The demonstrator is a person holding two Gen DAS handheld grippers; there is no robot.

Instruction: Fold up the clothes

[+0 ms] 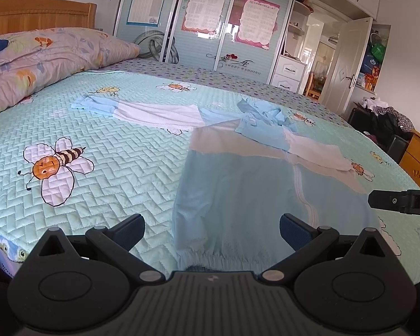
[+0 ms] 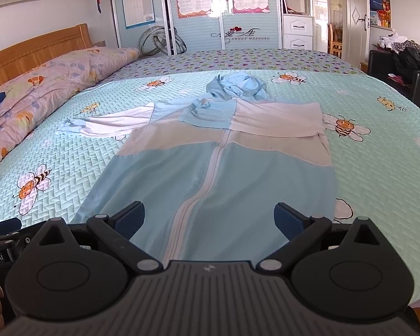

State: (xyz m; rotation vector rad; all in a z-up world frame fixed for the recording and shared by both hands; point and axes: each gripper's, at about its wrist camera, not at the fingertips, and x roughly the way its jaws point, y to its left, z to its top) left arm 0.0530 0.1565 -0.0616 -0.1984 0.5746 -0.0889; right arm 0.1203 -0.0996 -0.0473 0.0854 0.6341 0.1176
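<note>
Right gripper [image 2: 209,218] alone over jacket [image 2: 210,173] zipper [image 2: 194,196]

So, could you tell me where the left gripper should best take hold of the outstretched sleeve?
Probably at the cuff end of the sleeve, coming from the pillow side. It lies flat, stretched away from the jacket, so its free tip can be carried across. The left gripper is open.

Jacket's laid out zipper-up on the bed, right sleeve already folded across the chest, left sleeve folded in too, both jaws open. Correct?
Not quite. The left sleeve is not folded in; it lies stretched out toward the pillow, as the right wrist view shows. The jacket, right sleeve and both open grippers, left and right, are as you said.
</note>
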